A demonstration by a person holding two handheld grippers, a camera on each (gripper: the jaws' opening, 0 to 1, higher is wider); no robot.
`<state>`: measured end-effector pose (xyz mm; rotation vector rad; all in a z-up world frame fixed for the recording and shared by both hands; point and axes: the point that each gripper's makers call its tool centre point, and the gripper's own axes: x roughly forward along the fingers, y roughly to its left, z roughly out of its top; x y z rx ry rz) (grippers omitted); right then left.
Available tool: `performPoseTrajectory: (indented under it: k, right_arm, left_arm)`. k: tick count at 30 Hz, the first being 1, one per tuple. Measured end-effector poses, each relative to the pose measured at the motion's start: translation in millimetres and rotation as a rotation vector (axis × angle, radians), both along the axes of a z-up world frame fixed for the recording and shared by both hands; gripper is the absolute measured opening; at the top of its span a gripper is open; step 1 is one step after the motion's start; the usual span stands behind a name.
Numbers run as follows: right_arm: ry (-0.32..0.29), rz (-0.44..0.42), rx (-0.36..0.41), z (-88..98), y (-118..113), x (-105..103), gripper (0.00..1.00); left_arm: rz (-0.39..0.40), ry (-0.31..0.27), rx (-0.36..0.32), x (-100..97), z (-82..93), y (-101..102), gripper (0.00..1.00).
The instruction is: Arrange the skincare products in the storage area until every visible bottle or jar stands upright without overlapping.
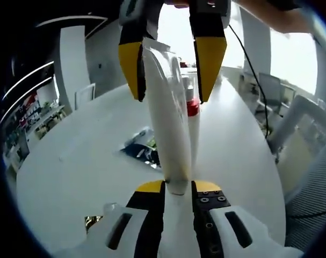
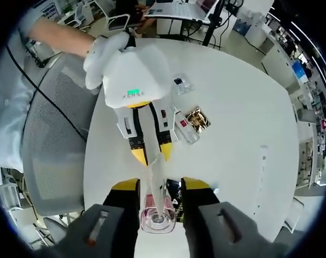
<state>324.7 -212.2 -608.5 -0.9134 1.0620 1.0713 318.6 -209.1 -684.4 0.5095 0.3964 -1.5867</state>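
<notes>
My left gripper (image 1: 179, 187) is shut on the lower end of a white tube (image 1: 165, 113), which rises tilted away from the camera. From above, my right gripper (image 1: 169, 97) straddles the tube's top with its yellow jaws apart. A slim white bottle (image 1: 194, 137) with a red collar and clear cap stands just behind the tube, its cap between those jaws. Looking down in the right gripper view, the clear pinkish cap (image 2: 165, 221) sits deep between the fingers of my right gripper (image 2: 160, 185), and the left gripper (image 2: 153, 155) holds the tube (image 2: 156, 180).
On the round white table (image 2: 243, 91) lie a small clear box (image 2: 181, 83), a gold packet (image 2: 197, 119) and a clear box with red (image 2: 184, 128). A dark packet (image 1: 141, 146) lies left of the tube. A grey mesh chair (image 2: 55, 140) stands at the table's edge.
</notes>
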Motion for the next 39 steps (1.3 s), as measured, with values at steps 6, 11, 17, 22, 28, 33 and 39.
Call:
performPoseTrajectory:
  k: [6,11,17,22,28,33,39]
  right_arm:
    - [-0.034,-0.030,0.013,-3.1,1.7,1.4,0.54]
    - [-0.064,-0.084,0.031,-5.6,-0.9,1.5,0.66]
    - [-0.119,-0.159,0.094,-1.7,-1.8,3.4,0.77]
    - [-0.159,-0.209,0.085,-0.9,-12.0,1.3,0.82]
    - [-0.170,-0.244,0.118,-3.1,-14.8,-10.0,0.89]
    - [-0.210,-0.309,0.145,-2.8,-17.8,-4.0,0.95]
    - [-0.257,-0.360,0.163,2.1,-23.8,-4.6,0.99]
  left_arm:
    - [0.021,-0.001,0.004,-1.2,10.2,8.2,0.19]
    - [0.048,-0.007,-0.006,-2.0,20.3,17.2,0.22]
    - [0.068,-0.008,-0.002,-6.0,26.3,27.5,0.30]
    - [0.083,0.017,0.008,-8.4,27.7,36.0,0.37]
    - [0.101,0.014,-0.002,-10.7,36.2,42.0,0.43]
    - [0.129,0.014,-0.005,-7.0,37.9,43.7,0.50]
    - [0.154,-0.024,-0.043,-4.7,52.1,47.8,0.61]
